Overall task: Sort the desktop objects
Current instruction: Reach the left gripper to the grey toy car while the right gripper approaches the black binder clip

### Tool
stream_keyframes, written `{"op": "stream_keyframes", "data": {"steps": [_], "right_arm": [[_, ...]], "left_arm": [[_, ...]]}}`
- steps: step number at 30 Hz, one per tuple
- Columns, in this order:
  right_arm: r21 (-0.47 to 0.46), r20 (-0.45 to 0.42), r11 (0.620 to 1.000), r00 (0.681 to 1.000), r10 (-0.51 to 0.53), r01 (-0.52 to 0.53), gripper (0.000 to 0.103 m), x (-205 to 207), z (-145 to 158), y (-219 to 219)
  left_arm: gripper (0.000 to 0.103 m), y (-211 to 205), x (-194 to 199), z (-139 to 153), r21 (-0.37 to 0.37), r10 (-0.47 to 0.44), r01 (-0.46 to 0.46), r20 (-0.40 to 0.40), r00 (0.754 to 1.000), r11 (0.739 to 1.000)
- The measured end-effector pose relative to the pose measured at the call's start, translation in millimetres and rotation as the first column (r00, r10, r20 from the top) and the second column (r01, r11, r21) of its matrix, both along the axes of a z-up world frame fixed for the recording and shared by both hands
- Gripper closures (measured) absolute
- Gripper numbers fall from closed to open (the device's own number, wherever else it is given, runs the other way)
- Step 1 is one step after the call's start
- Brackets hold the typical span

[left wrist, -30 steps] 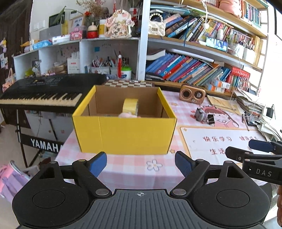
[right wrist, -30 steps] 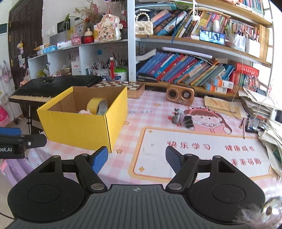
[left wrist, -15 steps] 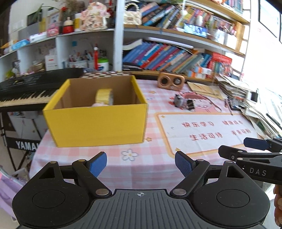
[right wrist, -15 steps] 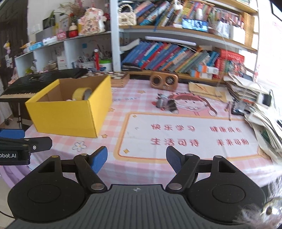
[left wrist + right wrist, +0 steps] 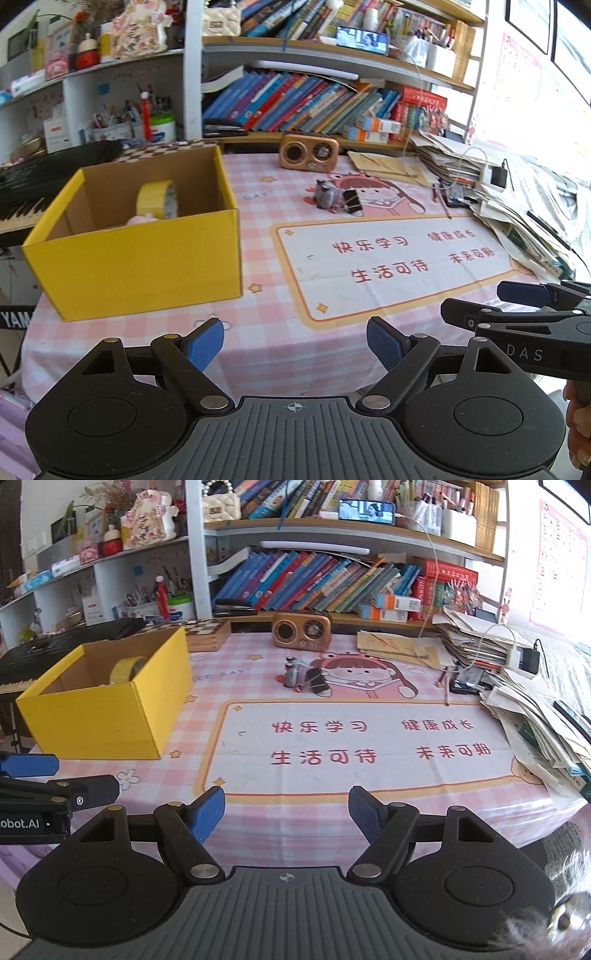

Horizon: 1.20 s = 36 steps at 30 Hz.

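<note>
A yellow cardboard box [image 5: 147, 266] [image 5: 99, 720] stands open on the left of the pink checked table. Inside it are a roll of yellow tape [image 5: 155, 199] [image 5: 127, 668] and a pink item [image 5: 142, 220]. A small grey object [image 5: 325, 193] [image 5: 293, 672] and a black binder clip [image 5: 351, 202] [image 5: 318, 681] lie together at mid table. My left gripper [image 5: 294, 341] is open and empty above the near table edge. My right gripper [image 5: 287, 810] is open and empty, to the right of the left one. Each gripper shows at the side of the other's view.
A brown retro radio [image 5: 302, 630] stands at the back. A printed mat [image 5: 354, 746] covers the table's middle. Stacks of papers [image 5: 535, 709] crowd the right edge. A keyboard [image 5: 55, 646] and bookshelves [image 5: 332, 583] lie behind. A chessboard box [image 5: 207, 633] sits behind the yellow box.
Both grippers have swung right and pulled back a little. The box has shifted to the left in both views and the mat is now central. Both stay open.
</note>
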State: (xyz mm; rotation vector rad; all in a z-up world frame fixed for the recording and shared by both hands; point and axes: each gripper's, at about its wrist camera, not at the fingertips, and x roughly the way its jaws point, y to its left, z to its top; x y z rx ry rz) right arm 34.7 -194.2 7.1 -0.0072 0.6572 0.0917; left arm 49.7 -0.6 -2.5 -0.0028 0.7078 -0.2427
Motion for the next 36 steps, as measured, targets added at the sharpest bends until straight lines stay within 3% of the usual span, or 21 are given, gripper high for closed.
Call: {"op": "stream_keyframes", "data": {"steps": [20,28,36], "right_arm": [[-0.008,-0.049,1.000,0.999,-0.018,0.018,0.031,54.0,-9.6,-42.8],[-0.005,-0.075,1.000,0.997,-0.004,0.004,0.031,97.0,-15.3,-71.6],[0.009,-0.092,0.998,0.994,0.060,-0.060,0.031,149.6,-20.8,-91.1]], "left_arm": [[0.016,-53.1,53.8,-9.4,-0.009,-0.055,0.054,-0.032,0.998,0.998],[0.016,-85.7,88.4,-16.2,-0.002,-0.063,0.063,-0.055,0.996,0.998],[0.016,-107.3,125.2,-20.5,0.015,-0.014,0.015,-0.078,0.997,1.000]]}}
